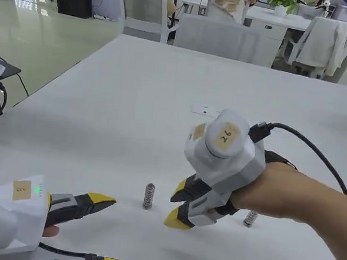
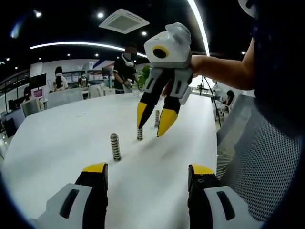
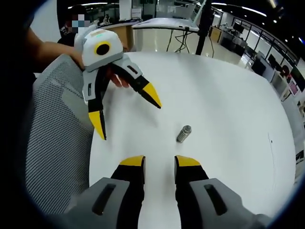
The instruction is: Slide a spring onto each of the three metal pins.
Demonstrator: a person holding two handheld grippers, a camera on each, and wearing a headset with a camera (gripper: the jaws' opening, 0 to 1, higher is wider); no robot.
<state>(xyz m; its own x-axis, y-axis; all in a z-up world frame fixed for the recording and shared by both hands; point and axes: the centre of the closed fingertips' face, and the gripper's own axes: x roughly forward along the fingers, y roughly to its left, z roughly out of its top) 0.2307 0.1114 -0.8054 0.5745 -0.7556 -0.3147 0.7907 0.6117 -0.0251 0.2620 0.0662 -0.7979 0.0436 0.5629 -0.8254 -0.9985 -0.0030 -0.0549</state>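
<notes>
Three coiled springs stand upright in a row on the white table: a near spring, a middle spring and a far spring. Each looks set on a pin, though the pins are mostly hidden. In the head view I see one spring between the grippers and another under the right hand. My left gripper is open and empty, short of the near spring. My right gripper is open and empty, tilted down just above the table. A spring stands just beyond its tips.
The white table stretches far ahead, with a small flat label on it. Office chairs and desks stand past its far edge. A black cable trails from the right gripper. A mesh chair back is close to my body.
</notes>
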